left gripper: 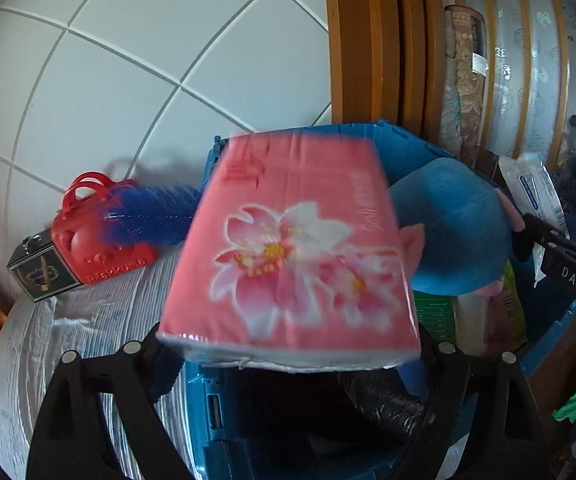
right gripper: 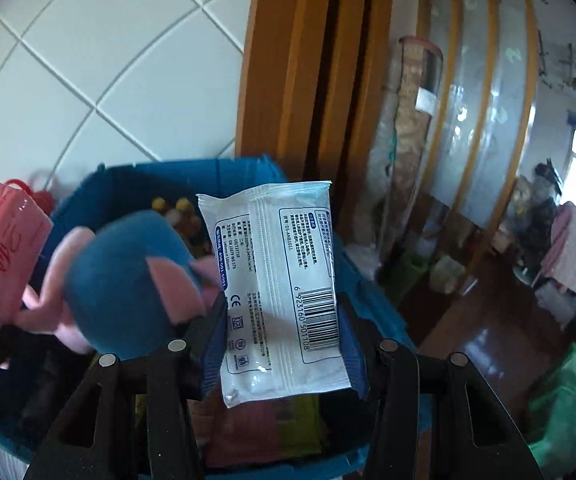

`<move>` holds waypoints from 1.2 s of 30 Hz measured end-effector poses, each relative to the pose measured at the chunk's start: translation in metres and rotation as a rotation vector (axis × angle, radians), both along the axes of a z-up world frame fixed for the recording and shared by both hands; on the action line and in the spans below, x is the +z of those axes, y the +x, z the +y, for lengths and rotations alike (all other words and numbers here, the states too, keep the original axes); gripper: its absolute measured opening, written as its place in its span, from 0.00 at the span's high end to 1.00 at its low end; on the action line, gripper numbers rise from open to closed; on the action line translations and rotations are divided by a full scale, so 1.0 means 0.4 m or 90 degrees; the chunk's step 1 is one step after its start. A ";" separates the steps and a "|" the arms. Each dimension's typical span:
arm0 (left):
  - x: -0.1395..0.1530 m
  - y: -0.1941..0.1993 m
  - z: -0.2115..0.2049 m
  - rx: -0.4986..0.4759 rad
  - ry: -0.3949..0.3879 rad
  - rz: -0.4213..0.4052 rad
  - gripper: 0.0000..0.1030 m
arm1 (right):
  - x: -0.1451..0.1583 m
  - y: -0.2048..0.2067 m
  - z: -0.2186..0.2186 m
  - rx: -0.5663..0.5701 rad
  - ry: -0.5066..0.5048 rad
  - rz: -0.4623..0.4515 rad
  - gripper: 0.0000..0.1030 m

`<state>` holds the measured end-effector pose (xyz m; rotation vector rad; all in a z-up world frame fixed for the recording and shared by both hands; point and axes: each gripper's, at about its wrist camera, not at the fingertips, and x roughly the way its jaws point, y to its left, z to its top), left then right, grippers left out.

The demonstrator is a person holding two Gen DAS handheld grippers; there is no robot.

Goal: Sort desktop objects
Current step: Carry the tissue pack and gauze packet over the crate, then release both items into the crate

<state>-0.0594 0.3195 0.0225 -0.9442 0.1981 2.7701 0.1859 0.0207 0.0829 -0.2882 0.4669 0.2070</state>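
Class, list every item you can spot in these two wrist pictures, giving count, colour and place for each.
Tissue pack: one, pink with flowers, between the left gripper's fingers above the bin.
Wipes packet: one, white, clamped in the right gripper.
Storage bin: one, blue, below both grippers.
Plush toy: one, blue and pink, in the bin.
Toy bag: one, red, on the table.
Brush: one, blue, beside the bag.
Left gripper: black.
Right gripper: black.

Plush toy (right gripper: 128, 280) in bin (right gripper: 160, 176)
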 end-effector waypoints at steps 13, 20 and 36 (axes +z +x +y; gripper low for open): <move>0.036 0.056 -0.017 0.025 0.013 0.039 0.01 | -0.052 0.027 -0.029 0.022 -0.005 0.015 0.00; 0.040 0.111 -0.028 0.023 0.019 0.063 0.01 | -0.039 -0.064 -0.051 0.048 0.005 0.006 0.00; 0.048 0.156 -0.026 0.023 0.007 0.074 0.01 | -0.028 -0.142 -0.049 0.088 0.022 0.036 0.00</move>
